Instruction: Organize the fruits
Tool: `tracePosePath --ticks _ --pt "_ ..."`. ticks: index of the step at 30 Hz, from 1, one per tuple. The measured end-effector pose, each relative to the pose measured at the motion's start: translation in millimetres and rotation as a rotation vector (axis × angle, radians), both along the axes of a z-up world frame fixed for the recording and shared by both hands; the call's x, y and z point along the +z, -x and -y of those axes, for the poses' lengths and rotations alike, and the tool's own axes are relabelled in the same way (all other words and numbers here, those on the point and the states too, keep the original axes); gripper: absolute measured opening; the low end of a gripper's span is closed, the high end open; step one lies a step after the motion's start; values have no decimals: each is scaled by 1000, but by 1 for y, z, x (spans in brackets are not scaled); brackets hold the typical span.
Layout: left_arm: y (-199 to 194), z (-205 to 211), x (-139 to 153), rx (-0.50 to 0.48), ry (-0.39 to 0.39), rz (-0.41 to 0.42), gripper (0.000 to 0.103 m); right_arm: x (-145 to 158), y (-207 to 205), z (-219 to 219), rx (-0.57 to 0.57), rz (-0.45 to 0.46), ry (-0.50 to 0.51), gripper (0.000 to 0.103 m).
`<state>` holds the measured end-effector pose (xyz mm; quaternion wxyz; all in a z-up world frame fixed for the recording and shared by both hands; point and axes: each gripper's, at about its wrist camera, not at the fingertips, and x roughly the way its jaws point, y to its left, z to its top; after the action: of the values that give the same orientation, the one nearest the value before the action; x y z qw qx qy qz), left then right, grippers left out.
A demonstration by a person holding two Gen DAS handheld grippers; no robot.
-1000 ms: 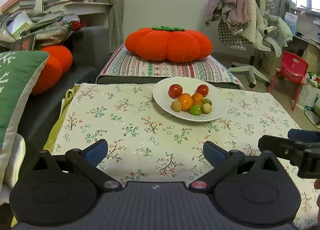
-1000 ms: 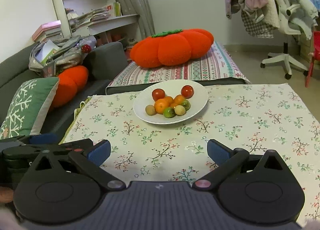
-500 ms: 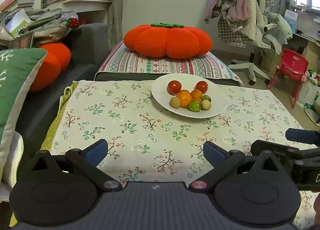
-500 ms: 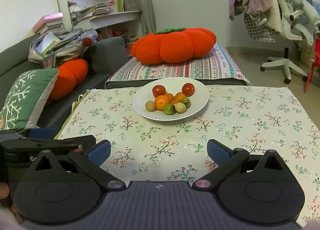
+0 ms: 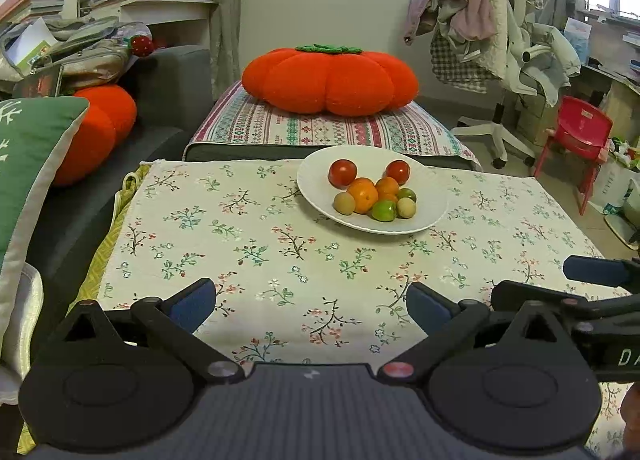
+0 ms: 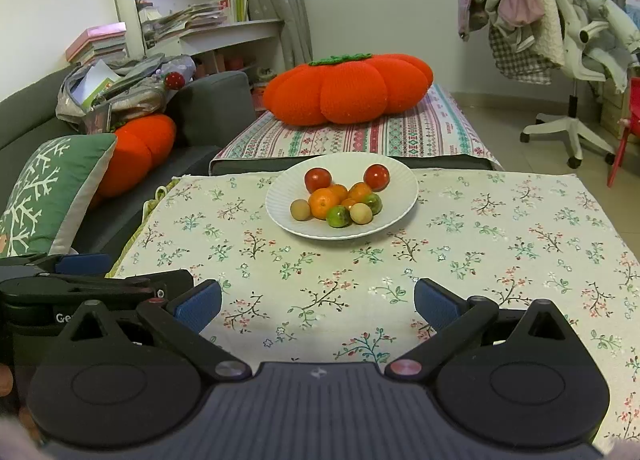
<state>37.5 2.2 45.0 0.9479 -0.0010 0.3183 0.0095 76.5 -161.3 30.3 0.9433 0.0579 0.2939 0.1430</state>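
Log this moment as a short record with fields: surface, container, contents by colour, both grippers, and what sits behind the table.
surface: table under a cream floral tablecloth
container: white ribbed round plate, toward the table's far edge
contents: two red tomatoes, orange mandarins, two green round fruits, two small tan round fruits, all clustered on the plate
left gripper: open, empty, over the near cloth
right gripper: open, empty, over the near cloth
behind: big orange pumpkin-shaped cushion on a striped bench cover
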Motion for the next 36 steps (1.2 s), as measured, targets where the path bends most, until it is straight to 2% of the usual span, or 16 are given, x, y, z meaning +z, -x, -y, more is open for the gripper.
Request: tracePosePath --ticks 36 --pt "0 3 -1 -23 -1 -3 96 -1 0 -3 4 0 5 103"
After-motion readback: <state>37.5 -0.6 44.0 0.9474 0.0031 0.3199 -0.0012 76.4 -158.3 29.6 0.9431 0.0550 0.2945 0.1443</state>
